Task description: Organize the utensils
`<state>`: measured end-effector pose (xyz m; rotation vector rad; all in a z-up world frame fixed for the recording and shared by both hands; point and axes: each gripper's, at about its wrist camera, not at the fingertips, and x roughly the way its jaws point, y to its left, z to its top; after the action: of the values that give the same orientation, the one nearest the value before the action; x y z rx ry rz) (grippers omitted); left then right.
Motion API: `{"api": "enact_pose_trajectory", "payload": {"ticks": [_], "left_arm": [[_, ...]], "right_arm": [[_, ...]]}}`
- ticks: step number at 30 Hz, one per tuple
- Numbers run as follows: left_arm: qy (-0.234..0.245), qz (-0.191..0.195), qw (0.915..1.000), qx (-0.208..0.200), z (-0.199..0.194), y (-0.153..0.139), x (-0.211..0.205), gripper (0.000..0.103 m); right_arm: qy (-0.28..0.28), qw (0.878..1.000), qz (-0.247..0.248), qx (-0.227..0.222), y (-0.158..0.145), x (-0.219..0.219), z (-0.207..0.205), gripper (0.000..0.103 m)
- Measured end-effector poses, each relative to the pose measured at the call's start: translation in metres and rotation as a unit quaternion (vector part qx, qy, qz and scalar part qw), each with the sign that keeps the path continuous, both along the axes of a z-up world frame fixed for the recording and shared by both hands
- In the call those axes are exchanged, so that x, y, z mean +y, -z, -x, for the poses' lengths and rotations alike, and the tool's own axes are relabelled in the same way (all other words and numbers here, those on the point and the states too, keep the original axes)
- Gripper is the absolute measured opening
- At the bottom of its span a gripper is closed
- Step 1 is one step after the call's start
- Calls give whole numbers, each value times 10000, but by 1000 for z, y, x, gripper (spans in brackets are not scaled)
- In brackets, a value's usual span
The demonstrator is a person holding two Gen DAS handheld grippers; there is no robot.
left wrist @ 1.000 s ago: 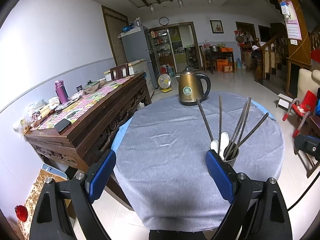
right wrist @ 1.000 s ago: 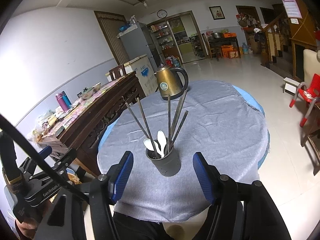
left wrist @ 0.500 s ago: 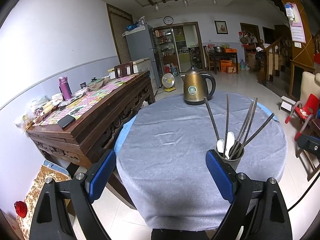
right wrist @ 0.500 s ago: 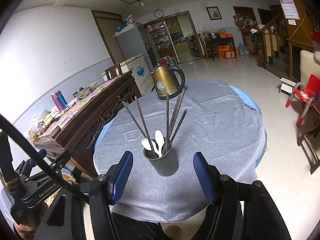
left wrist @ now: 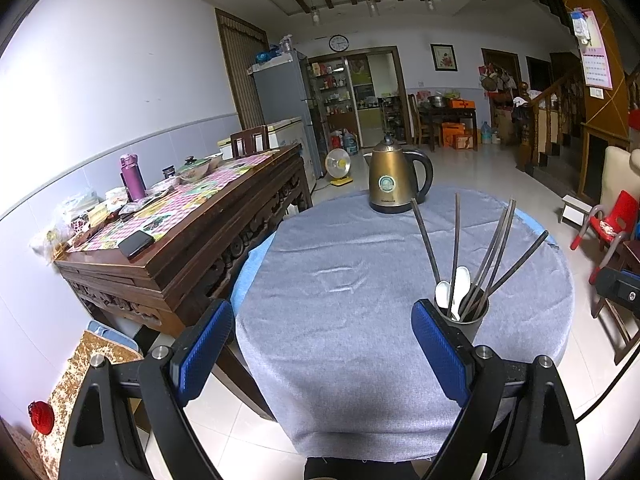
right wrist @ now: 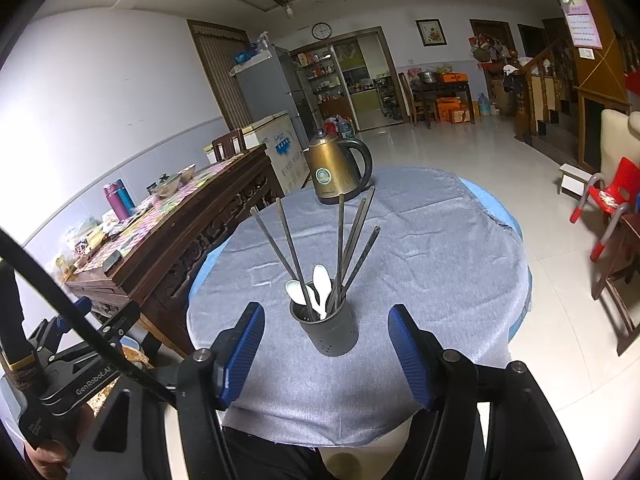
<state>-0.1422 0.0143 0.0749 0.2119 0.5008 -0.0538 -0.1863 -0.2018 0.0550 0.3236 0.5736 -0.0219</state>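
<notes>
Right gripper (right wrist: pixel 326 354) held wide, empty, utensil cup (right wrist: pixel 325 328) just ahead. Left gripper (left wrist: pixel 322 354) wide, empty. Cup best left untipped; chopsticks (right wrist: pixel 340 248) kept standing.

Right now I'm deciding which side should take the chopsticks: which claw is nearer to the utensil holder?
Right. The right claw is open and frames the utensil holder head-on. The left claw is open over bare tablecloth, holder beside its right finger.
</notes>
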Motion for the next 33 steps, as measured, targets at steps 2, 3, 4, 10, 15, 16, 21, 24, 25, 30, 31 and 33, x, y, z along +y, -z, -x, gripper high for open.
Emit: {"api": "enact_pose_trajectory", "payload": {"ticks": [2, 3, 4, 10, 15, 16, 21, 24, 25, 30, 31, 33], "left_arm": [[-4, 1, 10000, -5, 0, 0, 0, 91], [-3, 0, 10000, -8, 0, 0, 0, 91], [-3, -3, 10000, -9, 0, 0, 0, 91], [-9, 5, 10000, 2, 0, 0, 0, 91], [-37, 8, 10000, -2, 1, 0, 2, 91], [-36, 3, 10000, -4, 0, 0, 2, 91], [-24, 4, 10000, 3, 0, 0, 2, 91], [-34, 2, 10000, 15, 0, 0, 4, 91], [-33, 6, 10000, 17, 0, 0, 4, 91], [-44, 11, 10000, 29, -1, 1, 6, 91], [-43, 11, 10000, 30, -1, 1, 6, 91], [-39, 12, 10000, 30, -1, 0, 6, 91]], "right_arm": [[3, 10000, 2, -1, 0, 0, 0, 68], [1, 10000, 0, -3, 0, 0, 0, 68], [0, 10000, 1, -8, 0, 0, 0, 68], [-19, 10000, -2, -14, -1, 2, 1, 68], [-17, 10000, -7, -17, 0, 1, 2, 68], [-16, 10000, -9, -19, 0, 2, 2, 68], [-18, 10000, -8, -19, 0, 1, 2, 68], [-22, 10000, -5, -18, -1, 2, 2, 69], [-22, 10000, -2, -17, -1, 2, 2, 69], [-32, 10000, -6, -17, -1, 2, 3, 69], [-34, 10000, -10, -15, -1, 2, 3, 69], [-42, 10000, -9, -12, -1, 3, 3, 69]]}}
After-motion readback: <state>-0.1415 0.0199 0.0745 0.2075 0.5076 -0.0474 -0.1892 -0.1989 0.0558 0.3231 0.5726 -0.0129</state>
